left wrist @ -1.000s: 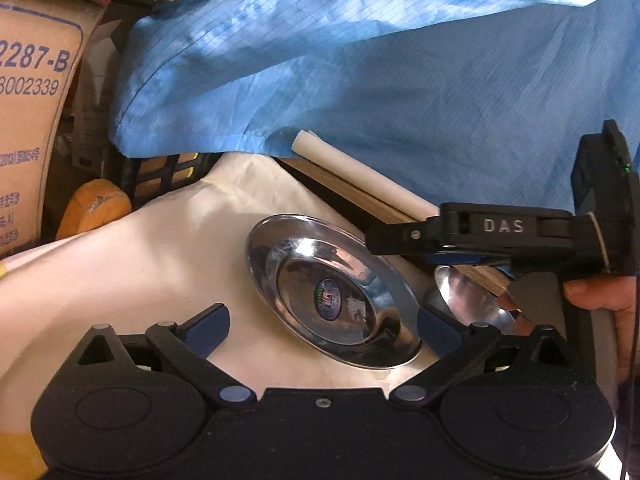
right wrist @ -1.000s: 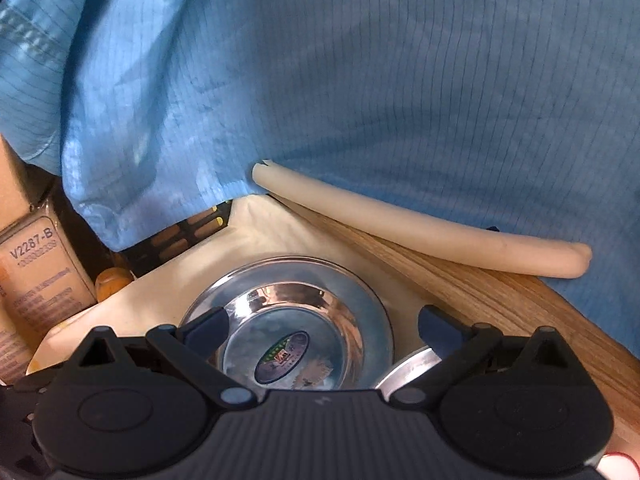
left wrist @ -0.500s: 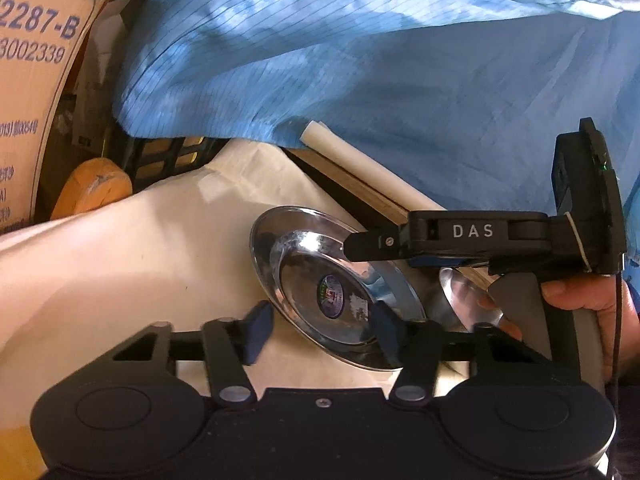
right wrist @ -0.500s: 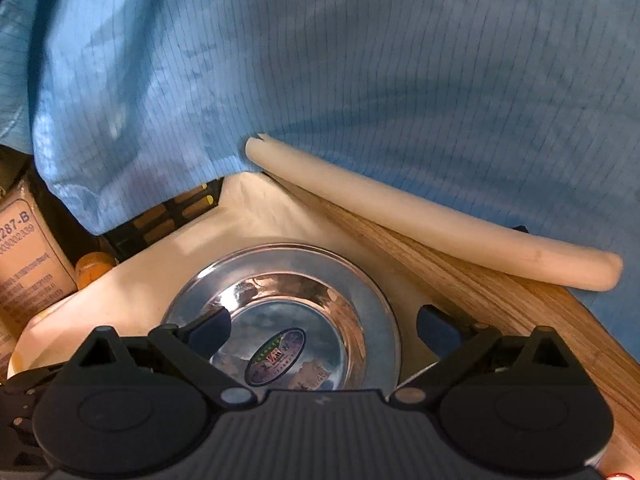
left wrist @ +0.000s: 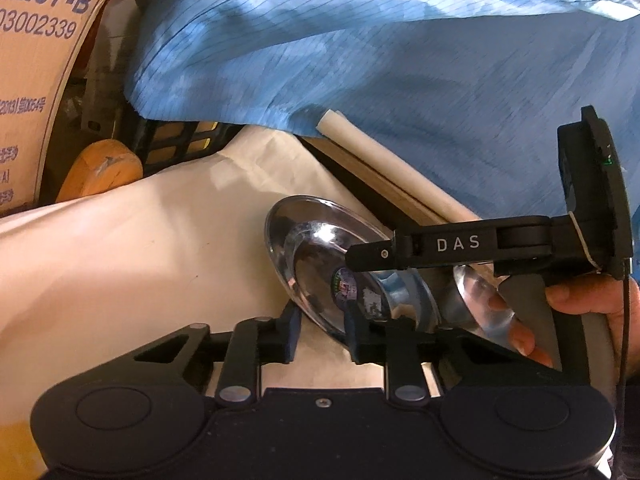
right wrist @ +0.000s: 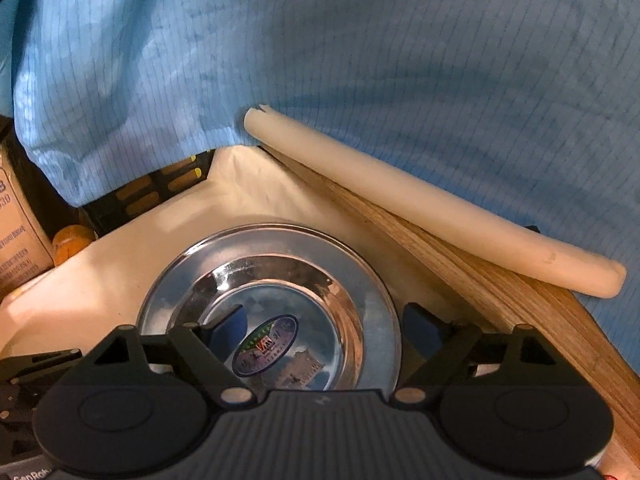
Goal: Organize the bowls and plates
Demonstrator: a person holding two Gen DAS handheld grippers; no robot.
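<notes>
Steel plate (left wrist: 320,256) on cream cloth (left wrist: 140,248) beside wooden table edge (right wrist: 520,292). Left gripper (left wrist: 320,328) clamped on plate's near rim. Right gripper (right wrist: 324,326) spread wide over plate, touching nothing.

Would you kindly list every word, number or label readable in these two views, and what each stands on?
"2287-B" and "03002339": cardboard box, left wrist view; its smaller print is too blurred to read.
"DAS": arm of the right tongs, same view.
"GenRob", cut off: right tongs' body, bottom left corner of the right wrist view.
Round sticker in the steel plate: print too small to read.
</notes>
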